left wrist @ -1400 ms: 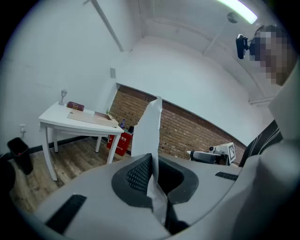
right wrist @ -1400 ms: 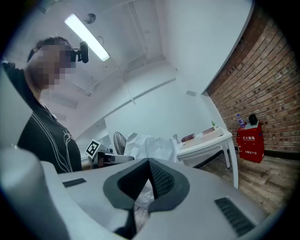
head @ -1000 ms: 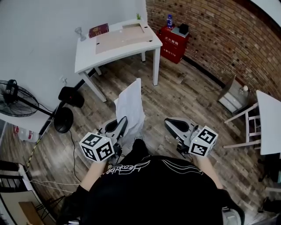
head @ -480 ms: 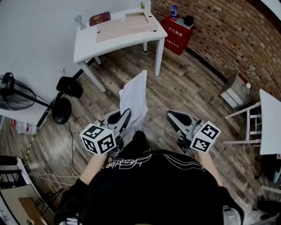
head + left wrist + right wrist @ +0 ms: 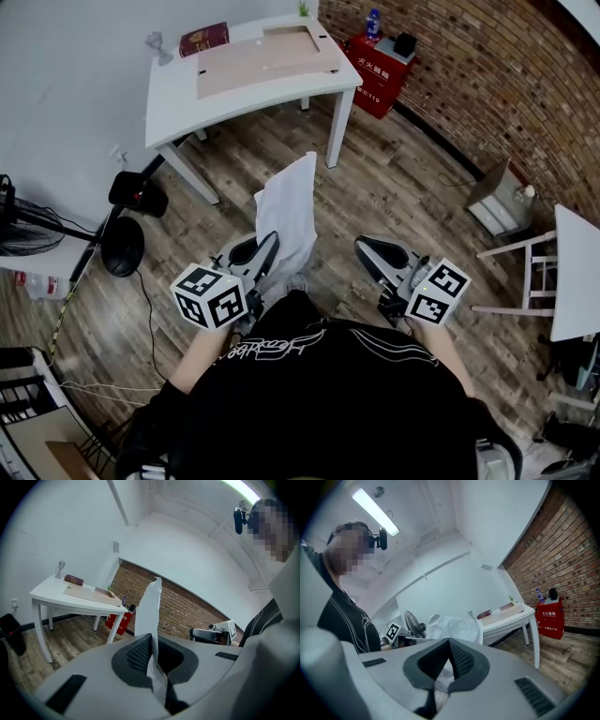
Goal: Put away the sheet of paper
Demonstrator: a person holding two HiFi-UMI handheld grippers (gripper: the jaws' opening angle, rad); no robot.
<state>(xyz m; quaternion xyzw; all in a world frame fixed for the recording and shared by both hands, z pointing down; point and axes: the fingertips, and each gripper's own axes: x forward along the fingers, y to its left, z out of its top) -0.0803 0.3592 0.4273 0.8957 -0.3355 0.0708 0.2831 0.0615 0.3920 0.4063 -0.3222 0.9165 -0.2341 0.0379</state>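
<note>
Fingers (image 5: pixel 136 656) of our left gripper (image 5: pixel 265 249) are clamped together on the bottom edge of the sheet of paper (image 5: pixel 289 211). The sheet stands up out of the jaws, white and slightly creased, in the air above the wooden floor (image 5: pixel 394 187). In the left gripper view it rises straight from between the two dark ribbed fingers, seen almost edge-on. We hold this gripper low, close in front of our body.

At the far left of the head view, a black fan (image 5: pixel 28 230) stands by the white wall. A round black base (image 5: pixel 122 248) and another black object (image 5: pixel 136 194) sit on the floor near it.

Further ahead is a white table (image 5: pixel 178 94), well apart from the paper. On it lie a flat brown board (image 5: pixel 262 61), a dark red book (image 5: pixel 203 38) and a small stemmed glass (image 5: pixel 155 44). Beyond the table's right end, a red box (image 5: pixel 375 80) stands against the brick wall (image 5: pixel 497 84), with a bottle (image 5: pixel 374 21) on top.

To the right of the paper, and not touching it, is our right gripper (image 5: pixel 364 247), held at about the same height as the left one. Its fingers (image 5: pixel 461 660) are closed tip to tip with nothing between them. In the right gripper view the paper shows behind them. At the far right edge of the head view we see part of a second white table (image 5: pixel 577 272).
</note>
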